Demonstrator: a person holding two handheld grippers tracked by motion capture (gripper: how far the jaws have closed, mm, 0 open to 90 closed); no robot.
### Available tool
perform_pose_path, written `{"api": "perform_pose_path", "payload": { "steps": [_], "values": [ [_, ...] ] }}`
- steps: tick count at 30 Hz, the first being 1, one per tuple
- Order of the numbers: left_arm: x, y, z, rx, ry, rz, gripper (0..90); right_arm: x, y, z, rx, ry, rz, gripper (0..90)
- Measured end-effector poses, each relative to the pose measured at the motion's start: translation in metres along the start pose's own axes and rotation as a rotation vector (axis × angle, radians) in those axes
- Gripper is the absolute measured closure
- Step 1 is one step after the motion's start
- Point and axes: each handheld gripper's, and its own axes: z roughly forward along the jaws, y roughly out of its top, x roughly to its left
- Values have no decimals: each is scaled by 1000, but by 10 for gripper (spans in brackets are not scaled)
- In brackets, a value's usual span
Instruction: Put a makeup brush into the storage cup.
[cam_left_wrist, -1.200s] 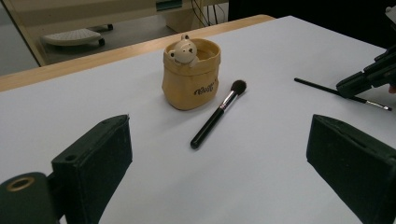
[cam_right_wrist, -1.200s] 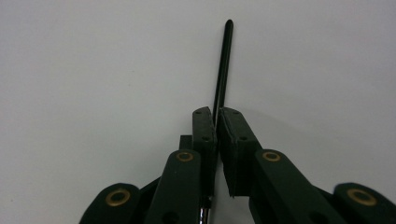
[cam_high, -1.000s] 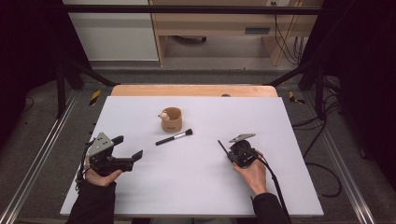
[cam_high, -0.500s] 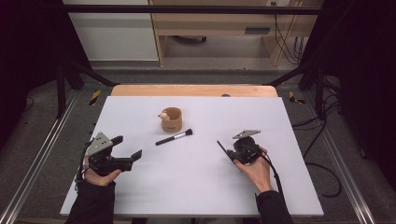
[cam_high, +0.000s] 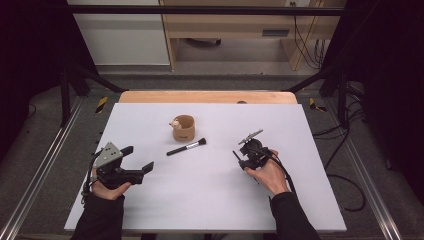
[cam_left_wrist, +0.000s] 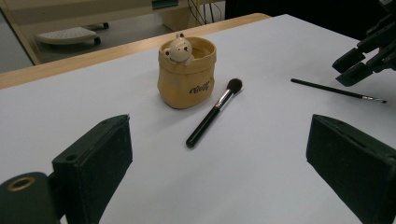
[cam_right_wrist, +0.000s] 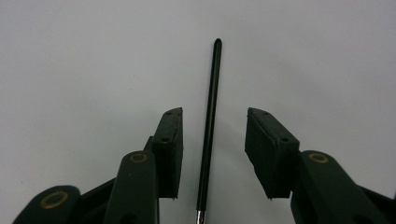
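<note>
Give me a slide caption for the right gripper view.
Open right tool straddling a thin black brush handle lying on the white table.

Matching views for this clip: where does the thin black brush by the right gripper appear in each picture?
High view: thin black brush, right of centre, at the right gripper.
Left gripper view: upper right, lying flat.
Right gripper view: centre, between open jaws.
Shared landmark: white table.

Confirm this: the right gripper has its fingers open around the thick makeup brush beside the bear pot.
Not quite. The right gripper straddles the thin black brush, as the right gripper view shows, its fingers open either side of the handle. The thick makeup brush lies apart from it, beside the bear pot, in the high view.
</note>
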Motion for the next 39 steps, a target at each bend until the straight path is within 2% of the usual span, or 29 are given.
{"api": "perform_pose_path", "payload": {
  "steps": [6,8,10,18,34,39],
  "values": [
    [-1,0,1,2,-2,3,63,0,-1,8,65,-4,-19,629],
    [-1,0,1,3,-2,4,63,0,-1,10,67,-4,-26,637],
    [-2,0,2,5,-3,5,63,-2,-1,11,88,9,-12,667],
    [-1,0,2,9,-4,5,63,0,-1,18,129,18,-31,733],
    [-4,-1,6,24,-8,14,63,-2,4,20,175,60,3,834],
    [-5,-1,6,23,-10,13,63,-2,5,20,187,57,2,858]
  ]
}}
